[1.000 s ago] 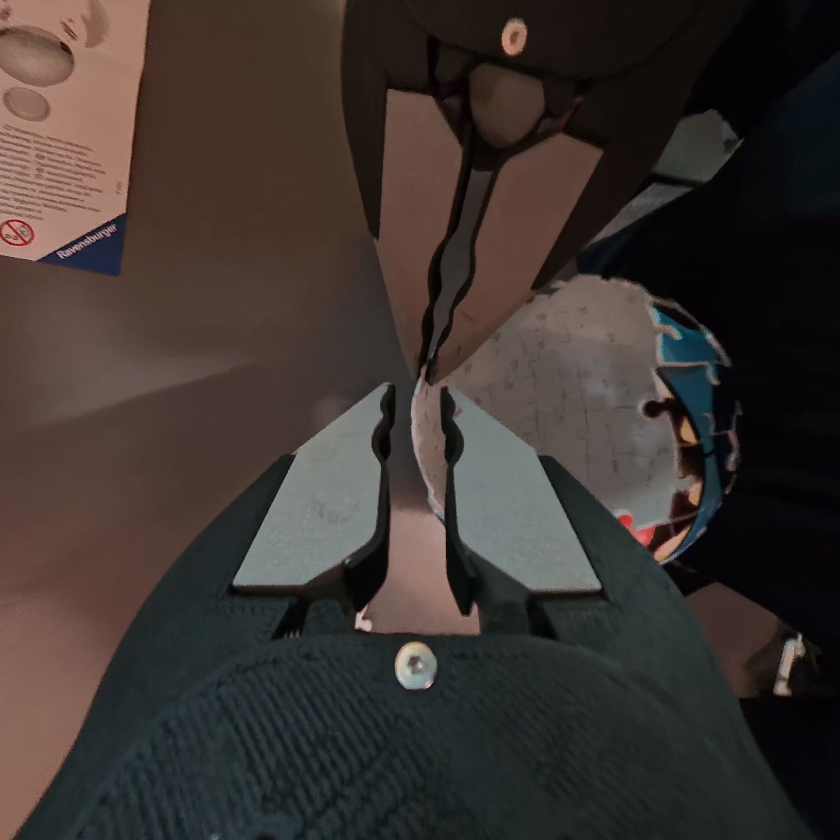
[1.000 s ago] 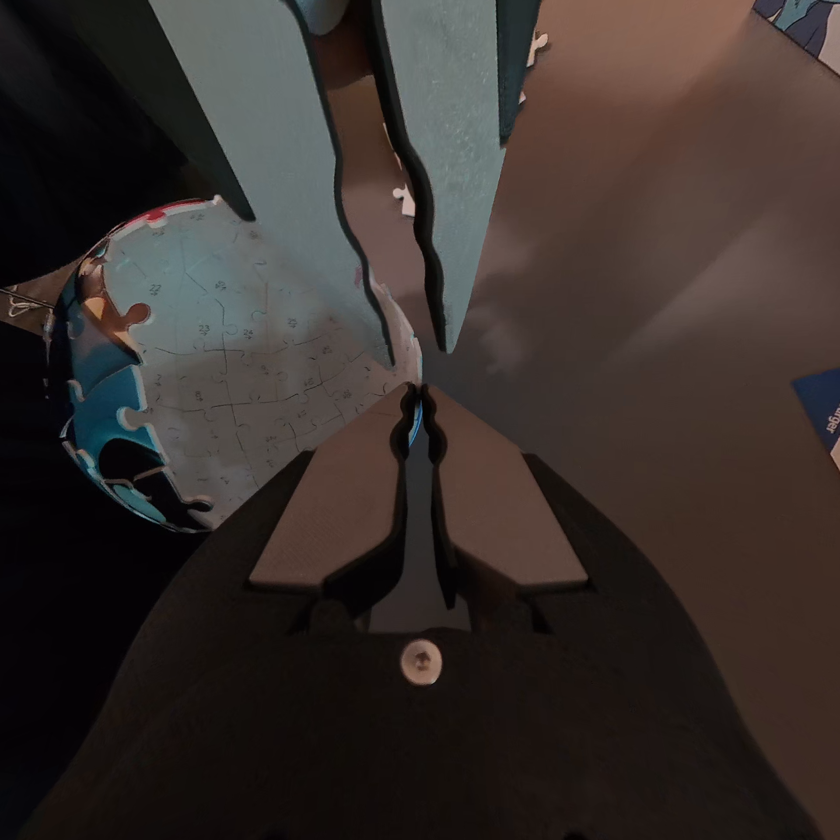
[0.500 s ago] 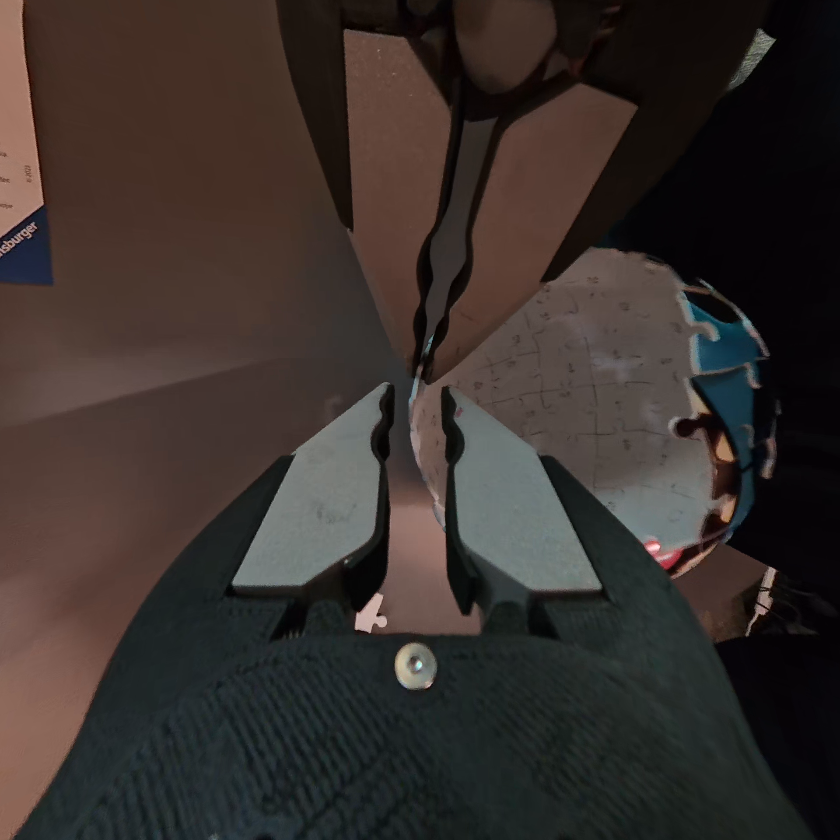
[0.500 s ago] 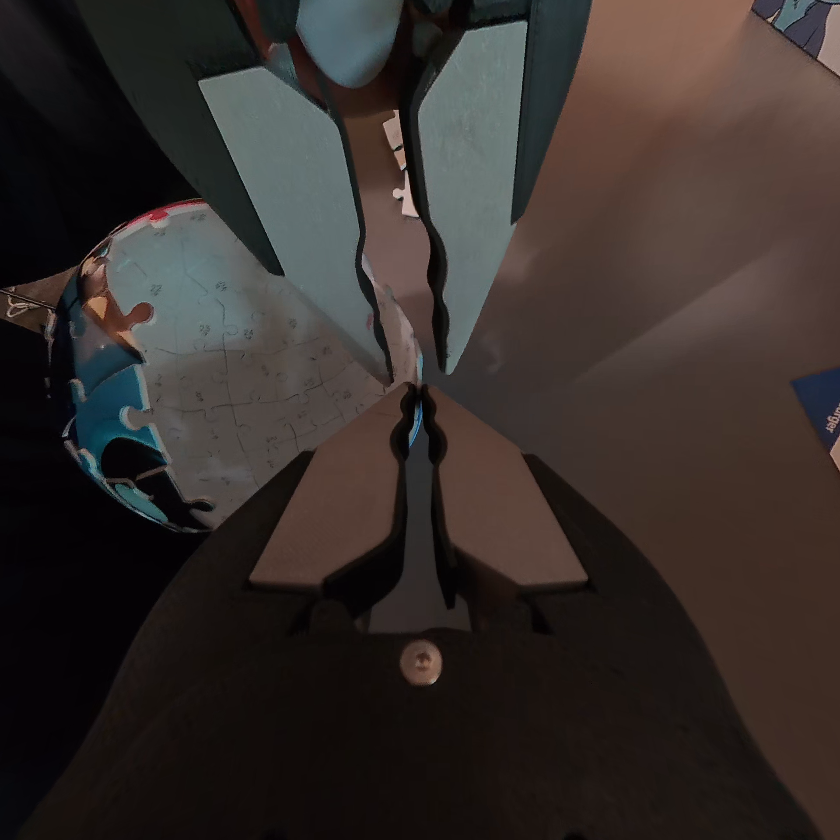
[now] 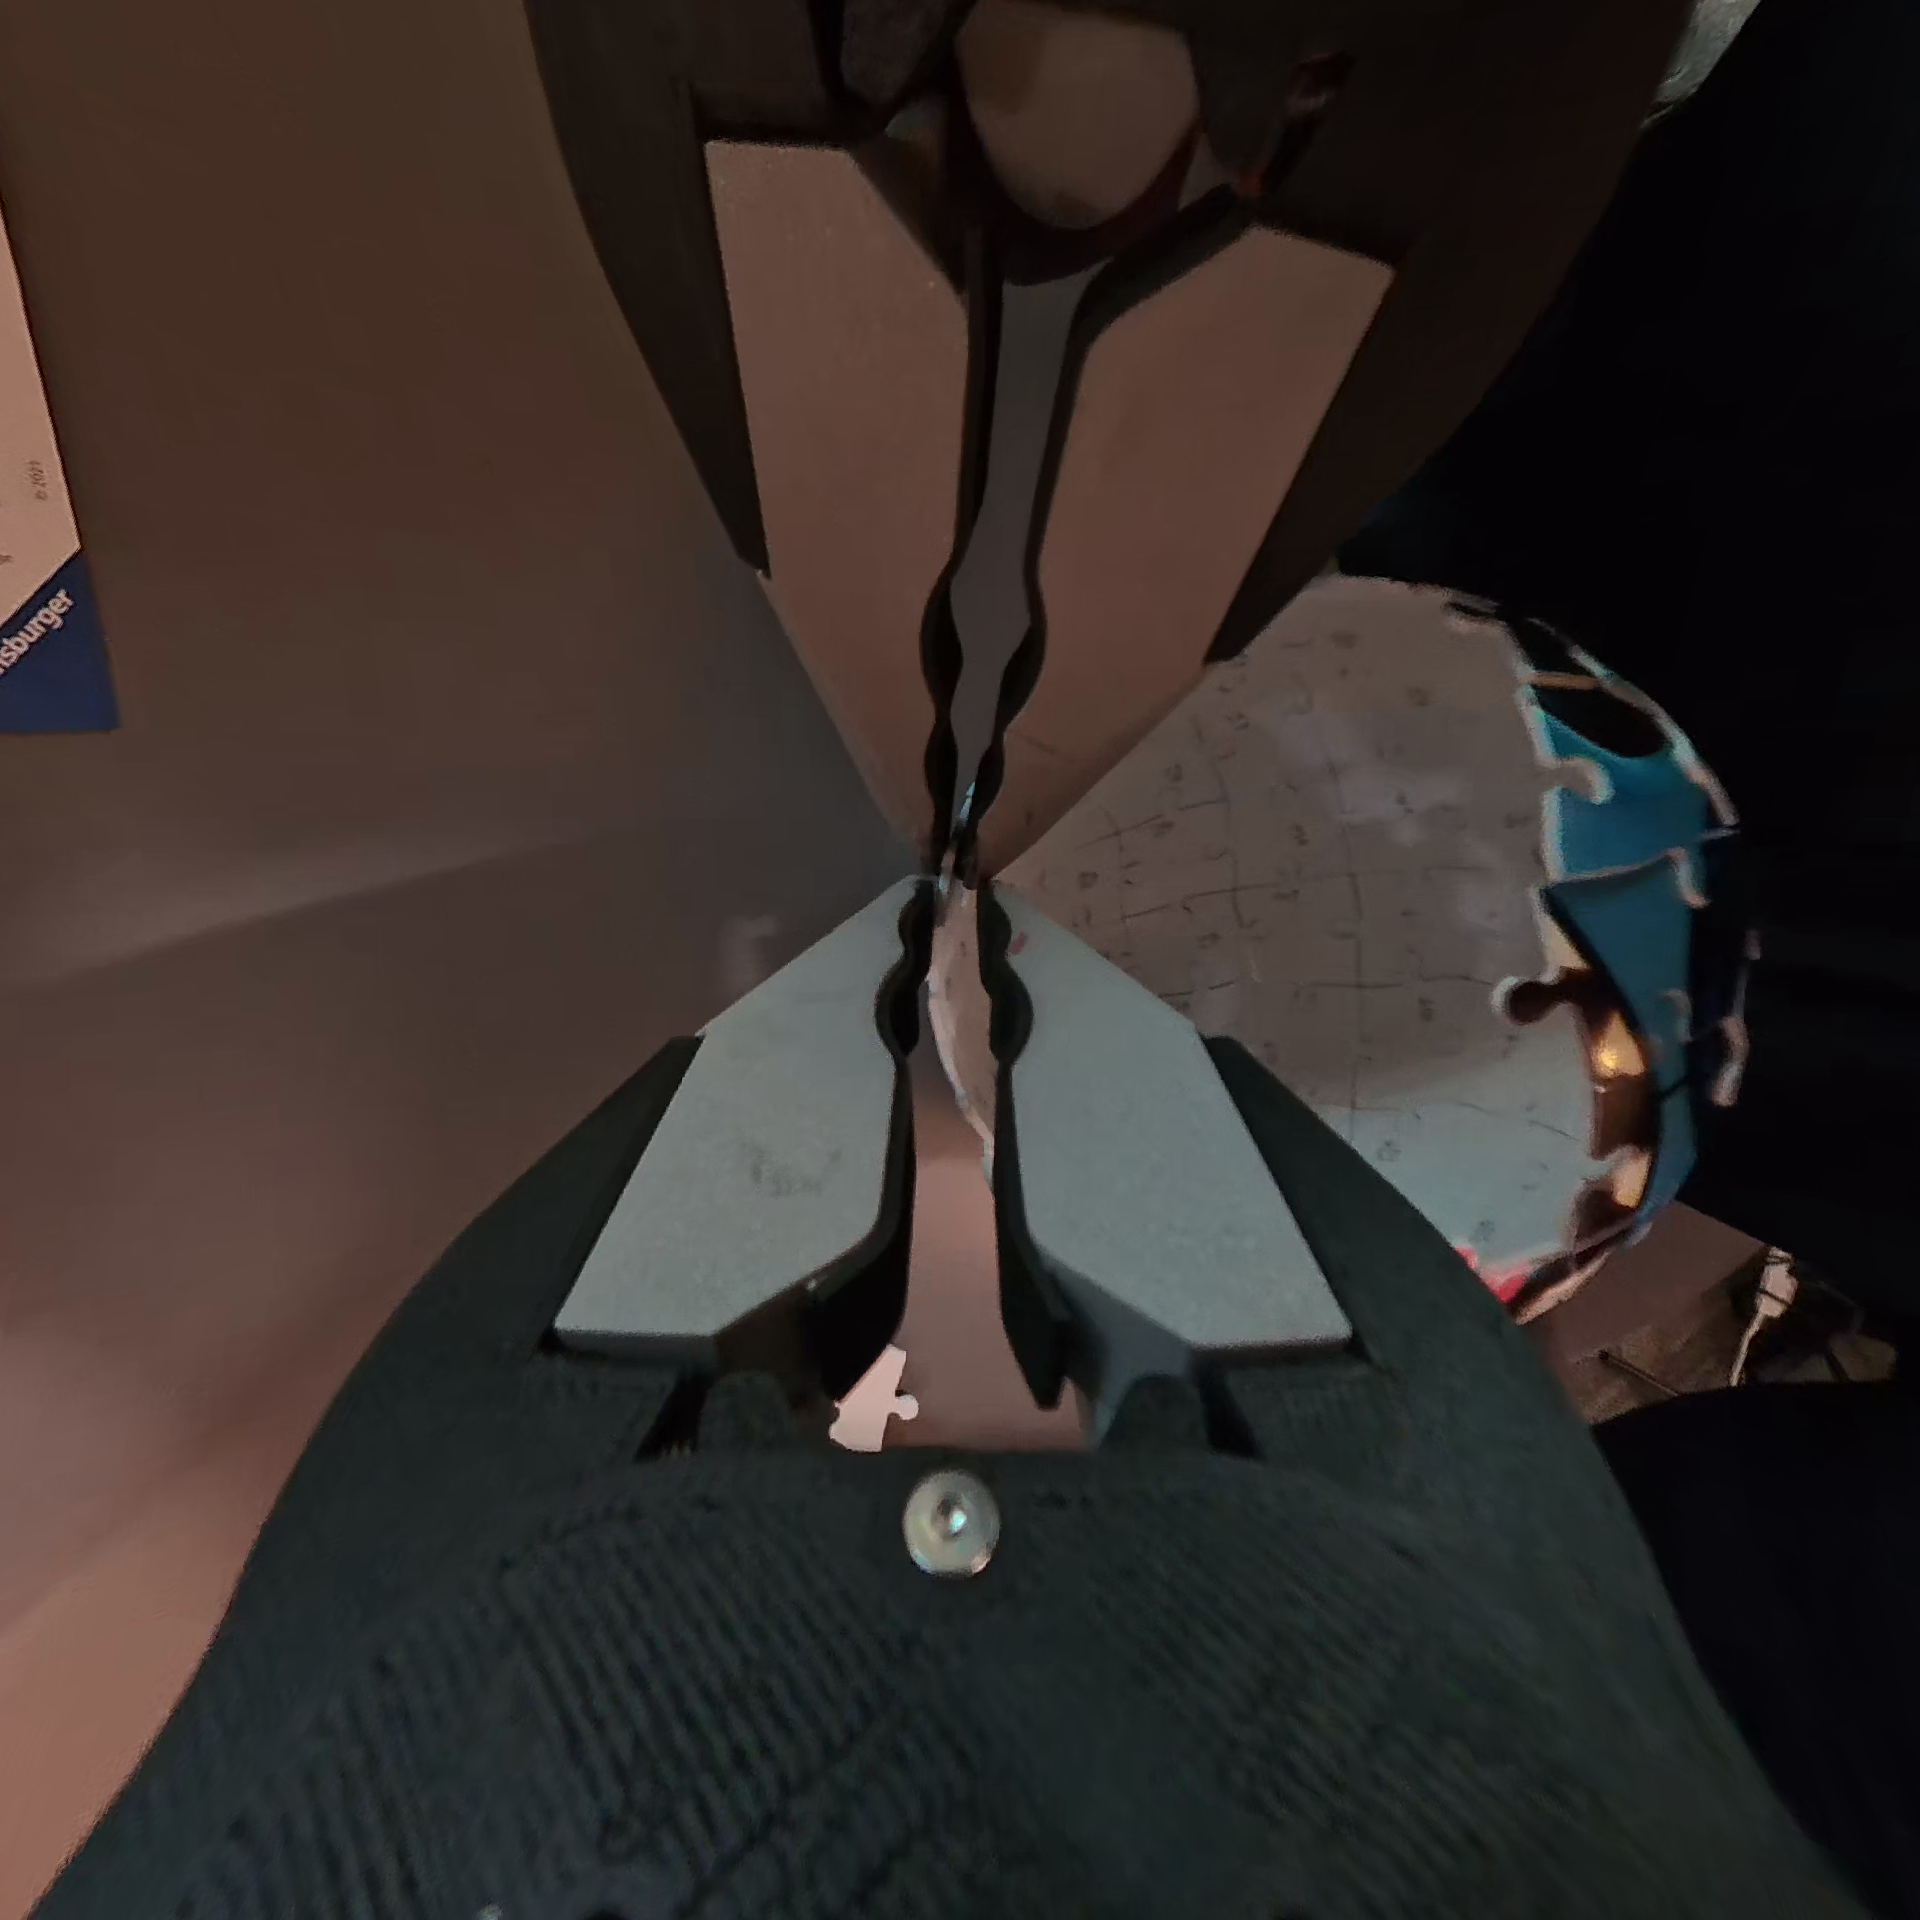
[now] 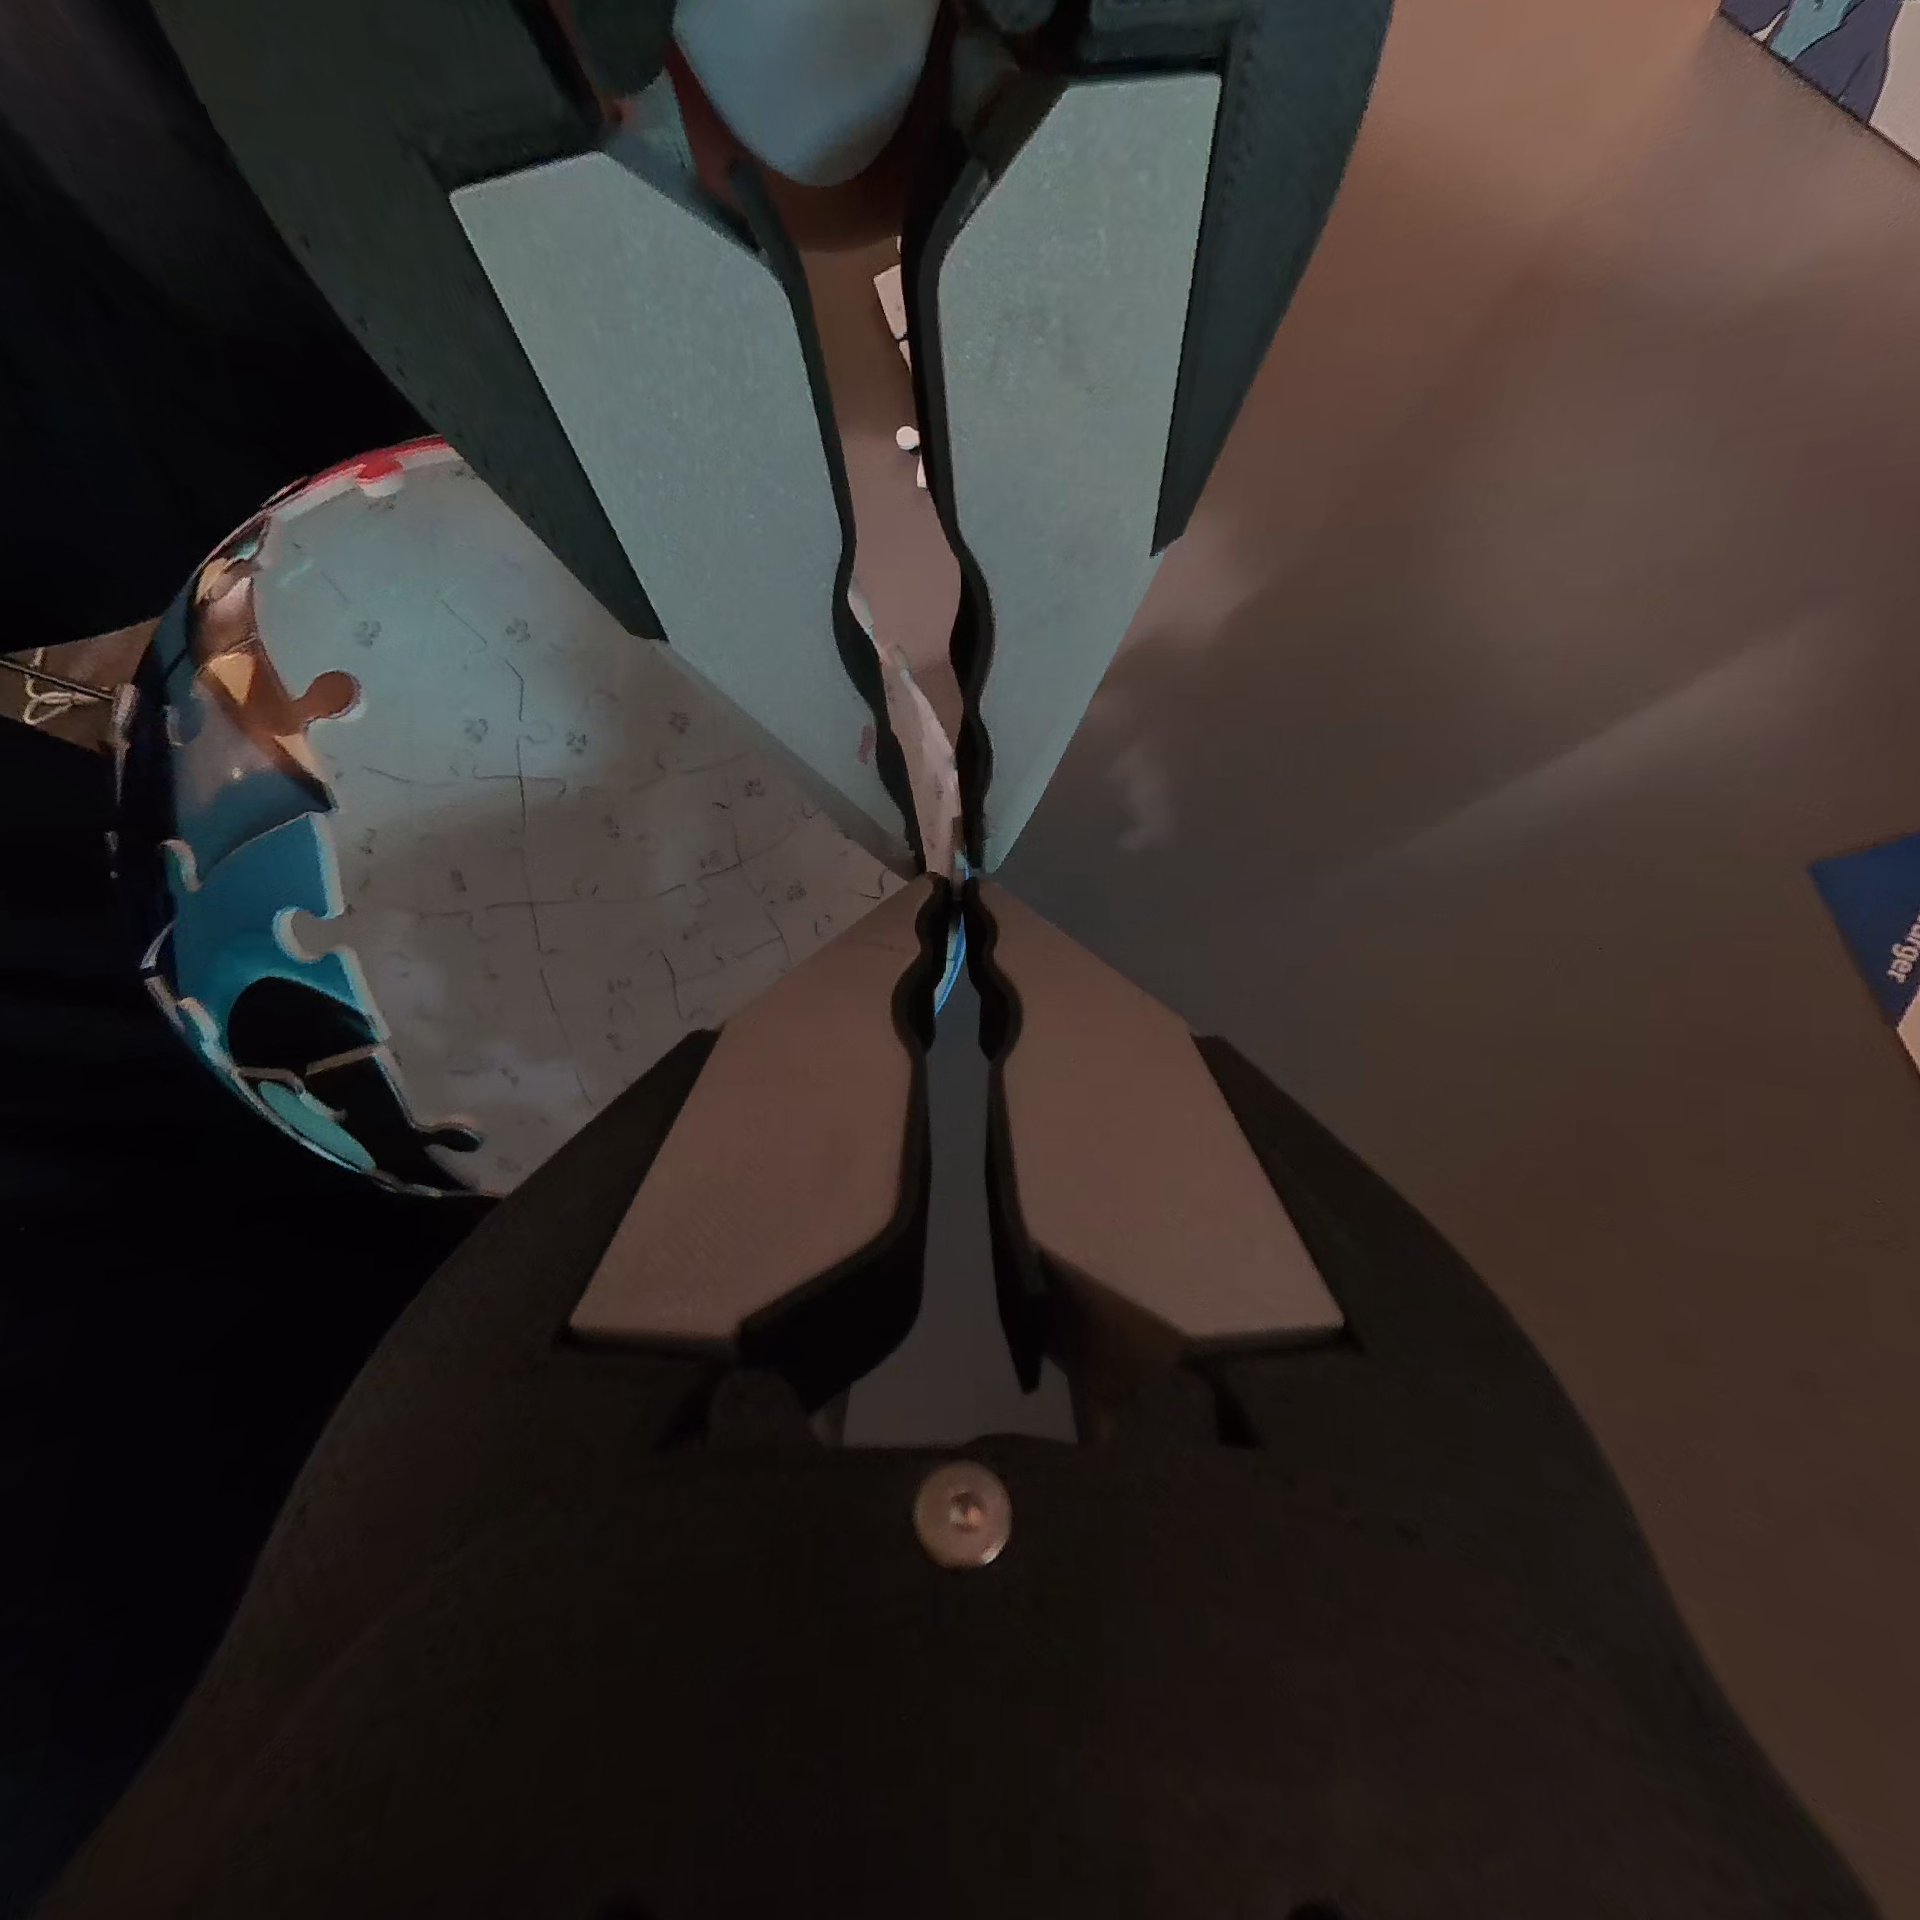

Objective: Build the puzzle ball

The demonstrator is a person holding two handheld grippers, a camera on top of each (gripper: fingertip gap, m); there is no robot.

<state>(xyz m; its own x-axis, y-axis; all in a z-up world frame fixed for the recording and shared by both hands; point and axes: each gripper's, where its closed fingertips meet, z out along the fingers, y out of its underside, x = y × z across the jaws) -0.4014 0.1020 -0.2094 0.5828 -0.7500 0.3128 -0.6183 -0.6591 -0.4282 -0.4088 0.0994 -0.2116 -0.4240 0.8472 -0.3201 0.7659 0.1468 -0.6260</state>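
gripping the puzzle ball (image 5: 1299, 935) rim, both grippers meet.

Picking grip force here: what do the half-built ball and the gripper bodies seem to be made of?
Puzzle ball: looks like thin rigid plastic, curved pieces; matte pale inside, glossy printed outside, going by highlights at the edge. Left gripper and right gripper bodies: probably 3D-printed plastic, matte dark with fine layer ridges.

Matt table (image 5: 364, 935); glossy puzzle ball (image 5: 1299, 935); paper leaflet (image 5: 42, 644).
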